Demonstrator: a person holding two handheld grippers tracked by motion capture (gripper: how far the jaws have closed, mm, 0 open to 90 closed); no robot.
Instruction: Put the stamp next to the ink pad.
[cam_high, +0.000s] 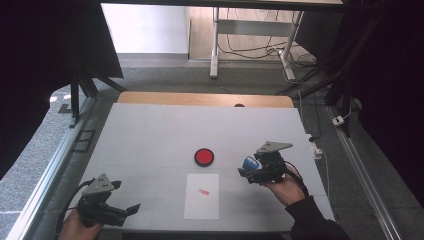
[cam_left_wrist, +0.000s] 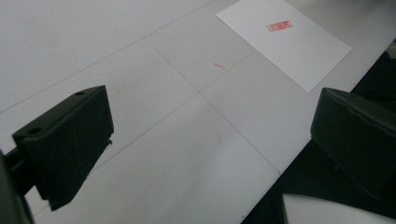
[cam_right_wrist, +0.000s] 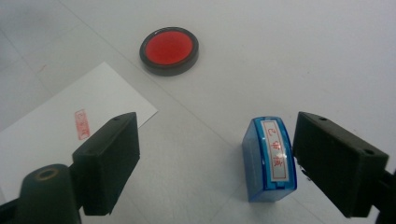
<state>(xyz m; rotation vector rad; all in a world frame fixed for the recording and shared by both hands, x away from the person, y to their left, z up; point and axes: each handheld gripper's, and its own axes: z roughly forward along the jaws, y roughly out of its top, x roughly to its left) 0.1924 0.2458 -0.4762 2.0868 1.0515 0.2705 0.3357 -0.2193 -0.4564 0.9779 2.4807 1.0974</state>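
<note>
Right gripper (cam_high: 248, 170) sits at about 4 o'clock from table centre, jaws spread wide; the blue stamp (cam_right_wrist: 270, 158) stands on the table (cam_high: 150, 135) between them, just beside one jaw, and whether it touches that jaw can't be told, with a wide gap to the other, so nothing is clamped. In the high view the stamp (cam_high: 249, 163) is half covered by the gripper body. Red ink pad (cam_high: 204, 156) lies at 10 o'clock from the stamp, well apart, bare table between. White paper (cam_high: 202, 196) with a small red imprint (cam_high: 203, 191) lies at 6 o'clock from the pad, its near edge close to the table's front edge. Left gripper (cam_high: 131, 210) is at 7 o'clock, right at the front edge, jaws apart with nothing between them. Far half of the table is bare, lots of free room; right edge is near the right hand (cam_high: 286, 189). Left hand (cam_high: 75, 227) is cut off by the frame bottom. Imprint text is too small to read; in the left gripper view the paper (cam_left_wrist: 285, 42) is cut off at the top of the frame, and a pale shape at the bottom is unclear.
</note>
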